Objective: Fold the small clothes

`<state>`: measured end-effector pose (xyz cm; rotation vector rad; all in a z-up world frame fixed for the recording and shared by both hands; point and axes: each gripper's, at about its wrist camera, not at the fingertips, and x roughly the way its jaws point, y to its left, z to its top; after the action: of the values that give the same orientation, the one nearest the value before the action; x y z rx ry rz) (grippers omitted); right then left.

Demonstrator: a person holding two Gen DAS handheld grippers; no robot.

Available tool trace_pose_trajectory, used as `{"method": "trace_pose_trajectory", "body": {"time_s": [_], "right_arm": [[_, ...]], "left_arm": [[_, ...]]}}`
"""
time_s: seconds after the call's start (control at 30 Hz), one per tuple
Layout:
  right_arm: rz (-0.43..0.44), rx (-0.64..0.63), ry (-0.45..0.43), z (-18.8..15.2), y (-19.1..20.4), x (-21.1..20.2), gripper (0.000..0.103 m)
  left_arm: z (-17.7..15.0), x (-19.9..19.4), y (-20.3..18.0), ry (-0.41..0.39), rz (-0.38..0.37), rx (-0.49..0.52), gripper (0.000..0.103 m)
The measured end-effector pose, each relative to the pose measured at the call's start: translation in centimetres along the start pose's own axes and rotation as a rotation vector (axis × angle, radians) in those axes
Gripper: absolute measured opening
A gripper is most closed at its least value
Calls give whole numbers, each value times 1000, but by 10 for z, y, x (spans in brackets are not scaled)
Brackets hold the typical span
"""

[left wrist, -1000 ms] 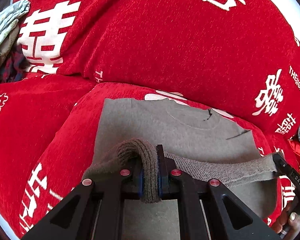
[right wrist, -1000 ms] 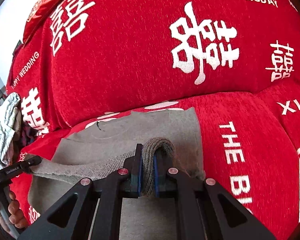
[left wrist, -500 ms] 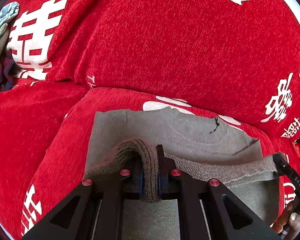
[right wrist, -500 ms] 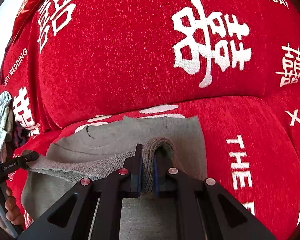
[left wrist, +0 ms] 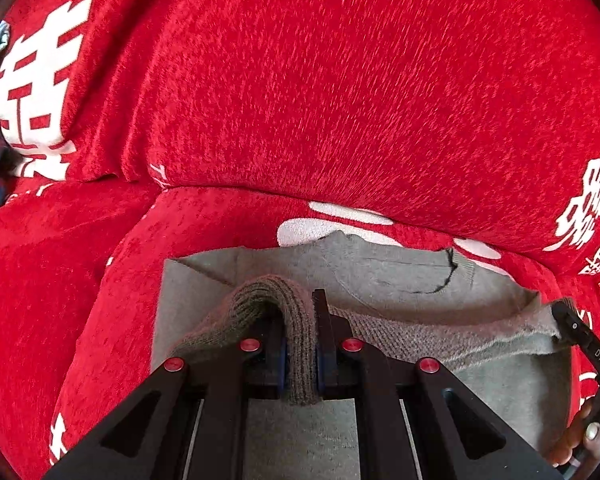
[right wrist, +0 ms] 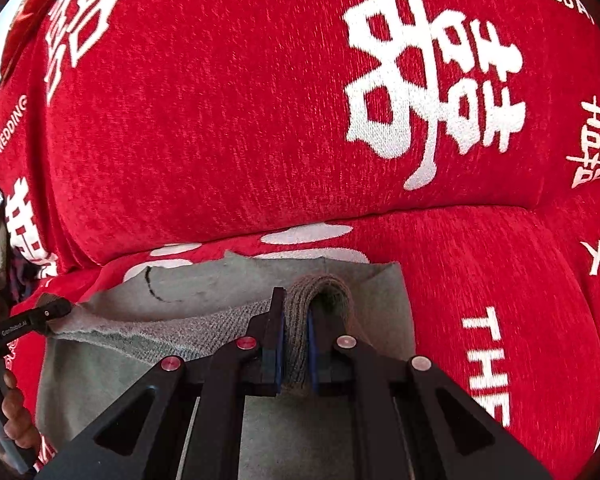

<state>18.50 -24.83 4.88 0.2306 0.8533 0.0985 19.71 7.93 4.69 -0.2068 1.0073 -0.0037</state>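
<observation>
A red sofa cover [left wrist: 340, 100] printed with white characters is filling both views, draped over the backrest and the seat cushion. On the seat a grey knitted garment [left wrist: 400, 276] is lying flat, its neckline nearest the backrest, with the red cover showing on every side of it. The ribbed hem [left wrist: 440, 340] is hanging raised above the rest of the garment, stretched in a band between the two tools. The left gripper [left wrist: 300, 360] is clamping one corner of that hem, the knit bunching up in a loop between its fingers, and the right gripper [right wrist: 294, 356] is pinching the opposite corner in the same way; in the right wrist view the left tool is showing at the far left edge, carried by a hand [right wrist: 16, 420]. Judging by this, the bottom-to-top fold is in hand, with the hem not yet laid down. The next move probably calls for carrying both corners level toward the neckline, keeping the band taut, then setting it down square before letting go.
</observation>
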Motion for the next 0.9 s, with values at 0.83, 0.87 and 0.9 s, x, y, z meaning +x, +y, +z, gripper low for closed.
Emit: {"method": "trace_pose_trajectory", "body": {"time_s": [0.83,0.87,0.9], "right_arm": [[-6,208,8,5,-35,25,64],[-21,205,-22,5,-34,17,73],[-25,192,-47,4,-33,9,73]], "left_arm": [[11,17,28,-14,-23,-147,86],[10,11,30,-28,-25,-154,86],[8,3,33,-49,-31,-162,86]]}}
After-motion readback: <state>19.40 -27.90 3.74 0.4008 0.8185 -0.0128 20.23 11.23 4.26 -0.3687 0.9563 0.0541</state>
